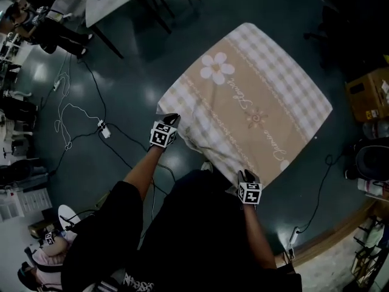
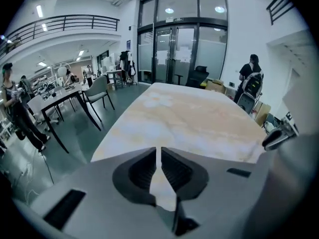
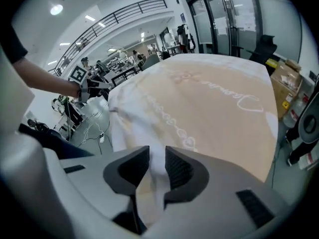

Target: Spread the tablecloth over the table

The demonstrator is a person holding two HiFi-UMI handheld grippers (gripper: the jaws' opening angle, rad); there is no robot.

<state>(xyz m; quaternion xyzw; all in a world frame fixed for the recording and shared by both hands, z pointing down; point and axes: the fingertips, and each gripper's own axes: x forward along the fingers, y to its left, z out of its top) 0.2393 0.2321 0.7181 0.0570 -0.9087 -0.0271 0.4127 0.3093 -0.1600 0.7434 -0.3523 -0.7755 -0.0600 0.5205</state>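
The beige checked tablecloth (image 1: 255, 96) lies spread out, its near edge rumpled between the grippers. The left gripper (image 1: 171, 120) is clamped on its near left corner. The right gripper (image 1: 246, 176) pinches a bunched fold at the near right corner. Floor cables (image 1: 67, 111) and a power strip (image 1: 104, 129) lie to the left, and a cardboard box (image 1: 368, 93) stands to the right.

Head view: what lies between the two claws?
The rumpled near edge of the beige checked tablecloth, running from left claw to right claw; head view shows it.
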